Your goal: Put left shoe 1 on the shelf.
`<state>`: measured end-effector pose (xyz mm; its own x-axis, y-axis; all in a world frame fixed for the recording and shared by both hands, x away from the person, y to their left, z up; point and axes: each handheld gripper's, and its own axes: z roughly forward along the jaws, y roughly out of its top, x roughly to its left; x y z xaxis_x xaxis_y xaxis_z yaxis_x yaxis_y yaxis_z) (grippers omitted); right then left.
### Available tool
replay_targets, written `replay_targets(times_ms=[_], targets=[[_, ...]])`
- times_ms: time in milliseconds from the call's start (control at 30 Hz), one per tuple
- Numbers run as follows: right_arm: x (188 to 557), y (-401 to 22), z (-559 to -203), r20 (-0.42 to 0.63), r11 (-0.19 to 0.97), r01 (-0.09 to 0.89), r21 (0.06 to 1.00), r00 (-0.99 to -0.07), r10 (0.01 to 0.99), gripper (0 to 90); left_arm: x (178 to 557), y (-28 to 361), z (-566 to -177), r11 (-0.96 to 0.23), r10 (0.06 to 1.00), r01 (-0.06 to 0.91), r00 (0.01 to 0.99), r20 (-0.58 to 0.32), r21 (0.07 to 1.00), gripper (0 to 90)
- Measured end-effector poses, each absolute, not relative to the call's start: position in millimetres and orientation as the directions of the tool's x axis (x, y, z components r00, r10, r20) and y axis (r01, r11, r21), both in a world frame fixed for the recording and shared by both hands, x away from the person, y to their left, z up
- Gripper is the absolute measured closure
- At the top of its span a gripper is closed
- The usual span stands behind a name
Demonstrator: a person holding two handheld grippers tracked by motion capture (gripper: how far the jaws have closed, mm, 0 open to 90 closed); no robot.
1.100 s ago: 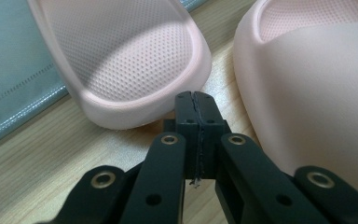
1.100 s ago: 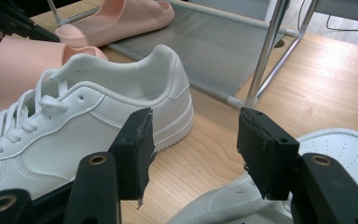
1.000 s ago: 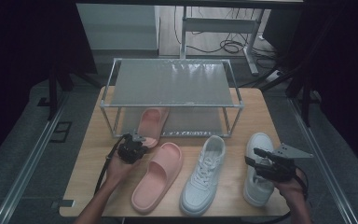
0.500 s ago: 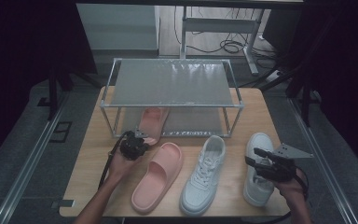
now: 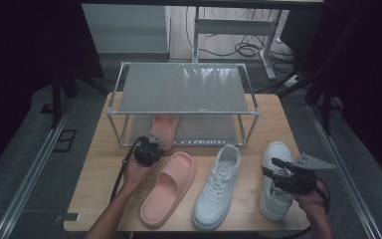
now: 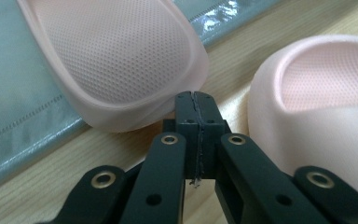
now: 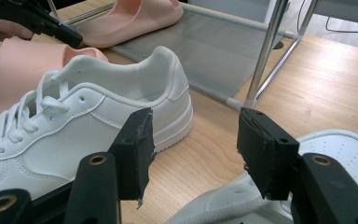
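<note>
The pink slipper [image 5: 163, 128] lies on the lower shelf of the shoe rack [image 5: 184, 88], heel sticking out front. Just before that heel, the left gripper [image 6: 196, 100] is clenched on nothing. Right of the rack, the right gripper [image 7: 193, 149] gapes released above a white sneaker [image 5: 275, 181].

You are looking down on a light wooden bench [image 5: 99, 164] with rounded corners, standing on a grey floor [image 5: 25, 159]. A metal rail [image 5: 32, 172] runs along the floor at the left, and another [image 5: 350, 169] at the right. Beyond the far edge stands a pale desk frame [image 5: 234, 27] on slim metal legs, with black cables [image 5: 238, 50] coiled on the wooden flooring beneath it. To its left you see a white panel [image 5: 124, 27]. Both sides fall away into darkness, with black stand legs [image 5: 59, 94] at the left and more [image 5: 323, 94] at the right. The light falls evenly from above.
</note>
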<state>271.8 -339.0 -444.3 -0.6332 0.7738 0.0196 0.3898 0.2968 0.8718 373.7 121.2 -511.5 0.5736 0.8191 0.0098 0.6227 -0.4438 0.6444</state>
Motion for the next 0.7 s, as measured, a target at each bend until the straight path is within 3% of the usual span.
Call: replay_targets(times_ms=[700], targets=[[272.2,-338.4,-444.8,0.021,0.297,0.39,0.871,-0.634,0.773,46.5,392.8,109.4,-515.2,-0.429,0.843,0.632,0.537,0.034,0.645,90.0]])
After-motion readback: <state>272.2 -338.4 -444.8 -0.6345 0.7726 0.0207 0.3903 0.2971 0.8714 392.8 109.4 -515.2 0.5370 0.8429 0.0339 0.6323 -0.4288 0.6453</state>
